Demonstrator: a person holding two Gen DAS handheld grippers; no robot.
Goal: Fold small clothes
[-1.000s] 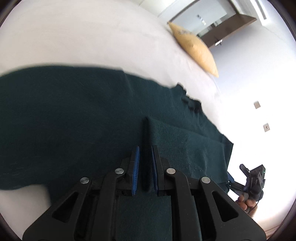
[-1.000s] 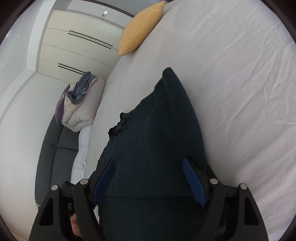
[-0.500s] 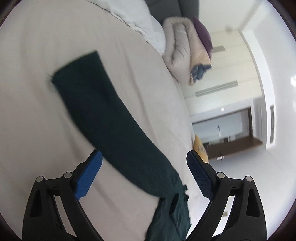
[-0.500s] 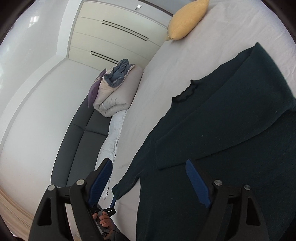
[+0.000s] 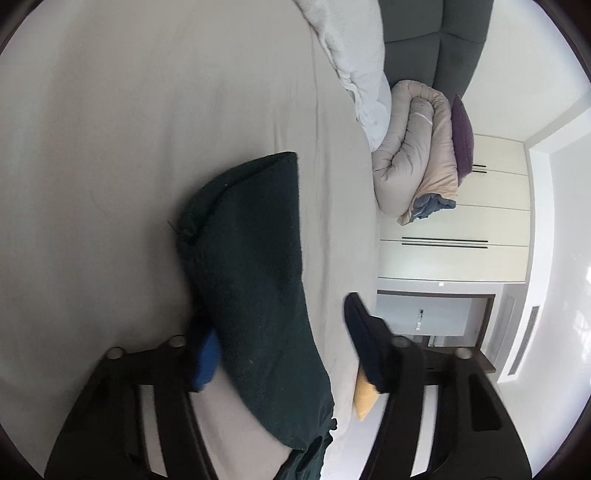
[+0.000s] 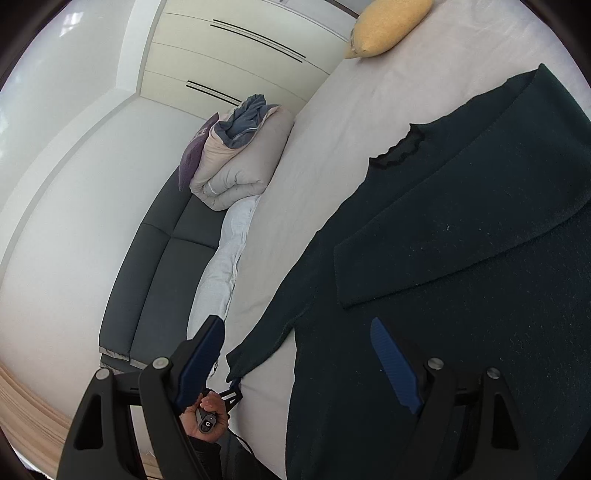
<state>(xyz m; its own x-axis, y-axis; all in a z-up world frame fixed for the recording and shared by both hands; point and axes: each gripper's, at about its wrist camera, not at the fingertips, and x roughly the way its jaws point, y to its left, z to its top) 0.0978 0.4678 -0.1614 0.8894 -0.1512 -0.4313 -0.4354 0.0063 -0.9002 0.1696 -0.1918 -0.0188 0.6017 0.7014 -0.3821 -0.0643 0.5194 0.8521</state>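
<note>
I have the dark green sweater (image 6: pixel 461 266) spread on the pale bed sheet (image 6: pixel 332 147), one sleeve already folded across its body. Its other sleeve (image 5: pixel 258 266) stretches out over the sheet, running between the fingers of my left gripper (image 5: pixel 284 354). Those jaws have just been closing, yet they stand apart, and I cannot tell whether either blue pad touches the cloth. From the right wrist I see that sleeve's cuff end at the left gripper's tip, just beside my left hand (image 6: pixel 207 417). My right gripper (image 6: pixel 299 365) hovers over the sweater's lower body with its jaws wide apart, clamped on nothing. A yellow pillow (image 6: pixel 388 26) lies at the far end of the bed.
</note>
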